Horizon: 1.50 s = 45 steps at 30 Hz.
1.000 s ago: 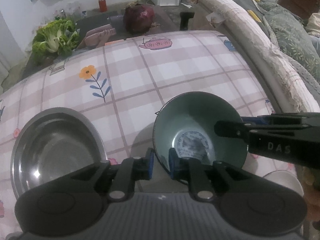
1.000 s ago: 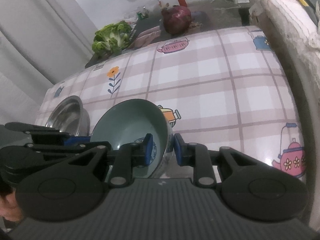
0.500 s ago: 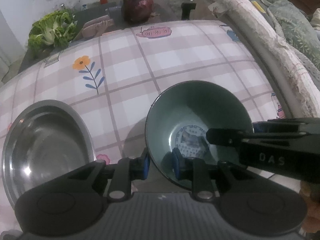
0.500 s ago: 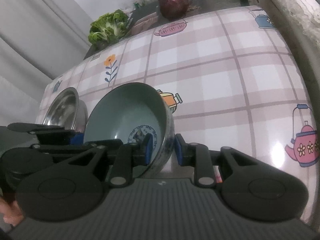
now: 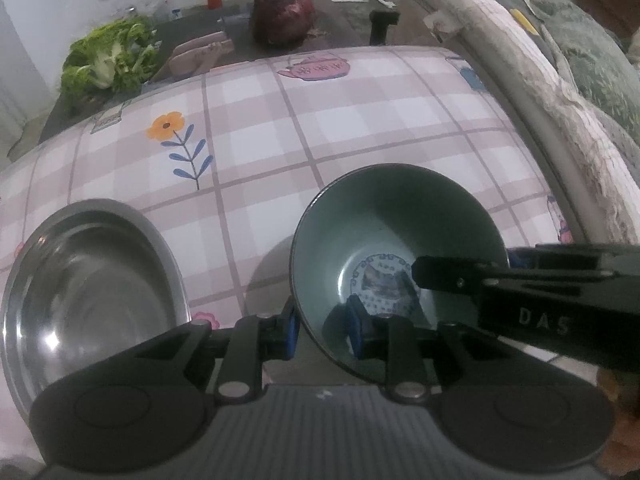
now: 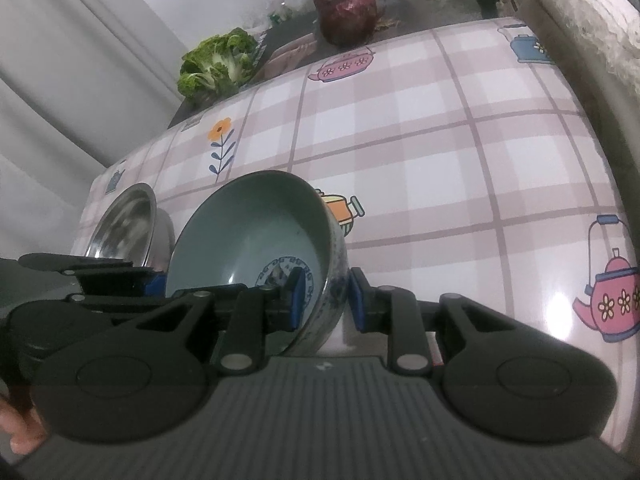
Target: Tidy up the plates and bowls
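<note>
**A:** Left wrist view: what is in frame?

**B:** The left gripper (image 5: 322,328) straddles the near rim of a green ceramic bowl (image 5: 396,240); one blue pad sits inside the bowl, the other outside; a sliver of gap shows at the wall, so whether it truly pinches I cannot tell; the right gripper (image 5: 460,276) reaches in from the side with one finger over the bowl's inside. A steel bowl (image 5: 88,280) stands just beside it on the checked tablecloth (image 5: 360,120); the bowl casts a shadow below itself and looks lifted, tilted toward the camera.

**A:** And the right wrist view?

**B:** The right gripper (image 6: 322,300) brackets the opposite rim of the green ceramic bowl (image 6: 256,232); the inner pad lies against the inside, the outer pad stands slightly off the patterned outer wall; again I cannot tell if it clamps. The steel bowl (image 6: 124,224) sits beyond, near the left gripper (image 6: 156,284).

**A:** How far along is the tidying?

**B:** Early, by my reading; the two bowls are apart, not nested; stacking one with the other appears to remain; no plates are in view.
</note>
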Motion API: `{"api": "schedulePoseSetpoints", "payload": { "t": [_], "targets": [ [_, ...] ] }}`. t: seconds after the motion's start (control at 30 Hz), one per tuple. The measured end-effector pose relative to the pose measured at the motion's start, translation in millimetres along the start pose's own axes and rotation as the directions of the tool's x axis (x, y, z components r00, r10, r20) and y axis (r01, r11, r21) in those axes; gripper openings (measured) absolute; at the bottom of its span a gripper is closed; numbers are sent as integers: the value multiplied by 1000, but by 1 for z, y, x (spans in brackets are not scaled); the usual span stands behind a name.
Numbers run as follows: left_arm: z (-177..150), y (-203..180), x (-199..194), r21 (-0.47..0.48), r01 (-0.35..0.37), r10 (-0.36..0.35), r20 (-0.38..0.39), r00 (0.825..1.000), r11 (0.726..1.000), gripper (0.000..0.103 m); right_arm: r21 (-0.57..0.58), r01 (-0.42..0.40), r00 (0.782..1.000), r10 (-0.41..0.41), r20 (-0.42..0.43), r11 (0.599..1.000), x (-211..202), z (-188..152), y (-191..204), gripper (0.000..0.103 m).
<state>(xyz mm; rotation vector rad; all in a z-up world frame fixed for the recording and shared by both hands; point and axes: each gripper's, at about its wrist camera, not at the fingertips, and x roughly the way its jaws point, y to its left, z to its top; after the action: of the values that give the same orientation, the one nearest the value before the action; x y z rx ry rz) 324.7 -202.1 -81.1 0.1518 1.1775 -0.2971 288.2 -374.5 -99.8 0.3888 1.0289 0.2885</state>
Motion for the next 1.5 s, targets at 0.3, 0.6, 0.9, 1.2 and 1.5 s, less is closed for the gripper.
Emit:
{"api": "schedulePoseSetpoints", "payload": {
  "t": [0.3, 0.6, 0.9, 1.2, 1.5],
  "targets": [
    [1, -1, 0, 2, -1, 1, 4, 1000, 1000, 25, 10, 10, 1000, -10, -1, 1000, 0, 1, 1, 23],
    [1, -1, -3, 0, 0, 0, 12, 1000, 1000, 25, 1, 18, 1000, -18, 6, 1000, -2, 2, 4, 23],
    [1, -3, -11, 5, 1, -1, 34, 999, 1000, 25, 4, 20, 1000, -20, 10, 1000, -4, 3, 4, 23],
    [1, -3, -17, 3, -1, 1, 46, 999, 1000, 25, 2, 20, 1000, -20, 14, 1000, -8, 4, 5, 23],
    [1, -3, -22, -3, 1, 0, 56, 998, 1000, 25, -2, 22, 1000, -22, 17, 1000, -11, 5, 9, 23]
  ]
}}
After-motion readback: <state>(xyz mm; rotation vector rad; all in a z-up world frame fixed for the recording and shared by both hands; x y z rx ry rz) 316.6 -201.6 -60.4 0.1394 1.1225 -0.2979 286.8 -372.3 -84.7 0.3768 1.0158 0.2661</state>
